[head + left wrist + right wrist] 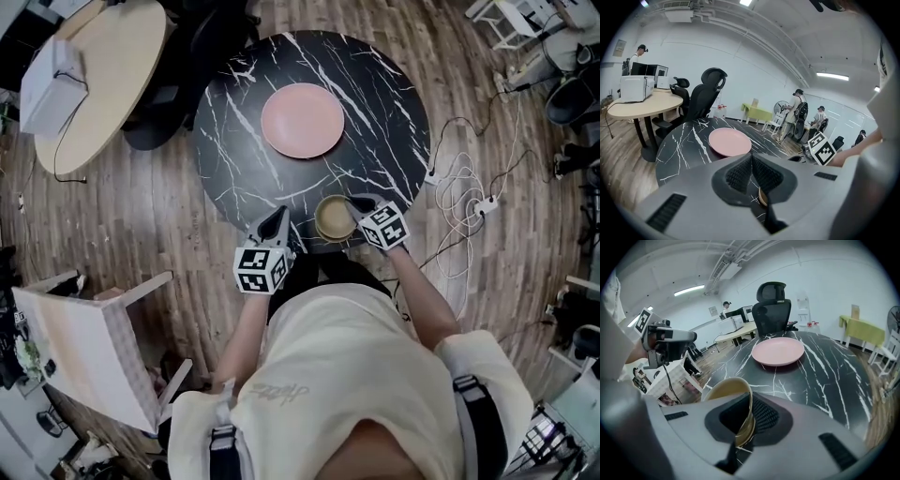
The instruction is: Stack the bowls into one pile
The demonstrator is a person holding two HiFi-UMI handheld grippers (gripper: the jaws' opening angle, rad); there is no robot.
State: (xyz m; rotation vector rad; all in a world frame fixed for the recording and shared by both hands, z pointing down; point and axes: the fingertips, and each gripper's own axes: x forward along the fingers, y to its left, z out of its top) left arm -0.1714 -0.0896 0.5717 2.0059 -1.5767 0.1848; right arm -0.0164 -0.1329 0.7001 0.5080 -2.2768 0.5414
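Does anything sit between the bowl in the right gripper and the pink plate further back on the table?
Nothing visible does. Only bare black table lies between the tan bowl, clamped in the right gripper, and the pink plate. The shut left gripper sits to the bowl's left, outside that line.

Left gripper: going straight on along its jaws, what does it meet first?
Likely the pink plate, just ahead and slightly left of the left gripper's closed tips; height is unclear, so it may pass over it.
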